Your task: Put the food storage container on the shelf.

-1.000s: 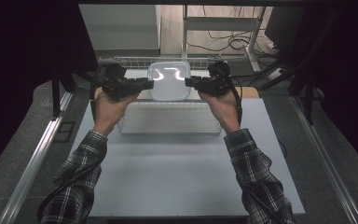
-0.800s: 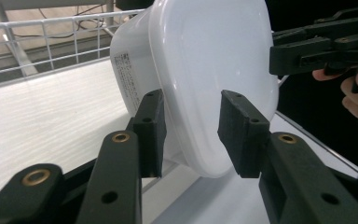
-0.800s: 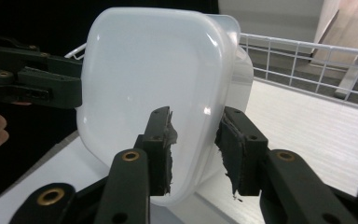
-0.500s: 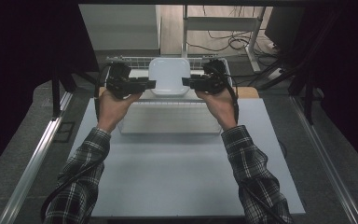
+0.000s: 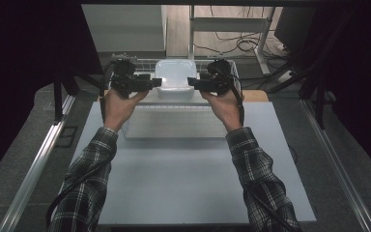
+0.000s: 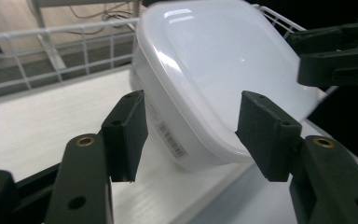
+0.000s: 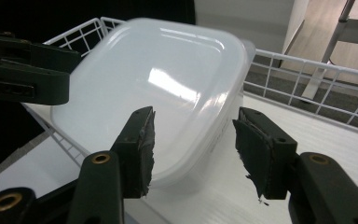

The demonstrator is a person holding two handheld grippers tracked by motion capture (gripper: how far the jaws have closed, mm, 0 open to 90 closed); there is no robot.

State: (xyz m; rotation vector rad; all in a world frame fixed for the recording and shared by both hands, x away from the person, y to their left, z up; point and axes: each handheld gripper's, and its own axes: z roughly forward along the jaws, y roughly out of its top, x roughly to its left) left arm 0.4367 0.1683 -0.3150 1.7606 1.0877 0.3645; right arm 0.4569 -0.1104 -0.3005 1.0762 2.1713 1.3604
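Observation:
A white plastic container (image 5: 175, 77) with a smooth lid rests on the white floor of a wire basket (image 5: 142, 64) at the table's far edge. My left gripper (image 5: 157, 83) flanks its left side and my right gripper (image 5: 191, 82) its right side. In the left gripper view the container (image 6: 214, 70) has its rim between the pads of the left gripper (image 6: 191, 119), with a gap on each side. In the right gripper view the right gripper (image 7: 193, 140) straddles the container (image 7: 158, 88) the same way. Both pairs of jaws have just been opening and press on nothing.
A flat white tray (image 5: 174, 123) lies just in front of the basket, under the person's wrists. The pale table mat (image 5: 183, 179) stretches toward the near edge. Metal rails run along both sides of the table, and cables and a stand are on the floor beyond the basket.
The container has gone a little farther back into the basket. Both grippers' jaws have widened and come off its sides. The hands have hardly shifted.

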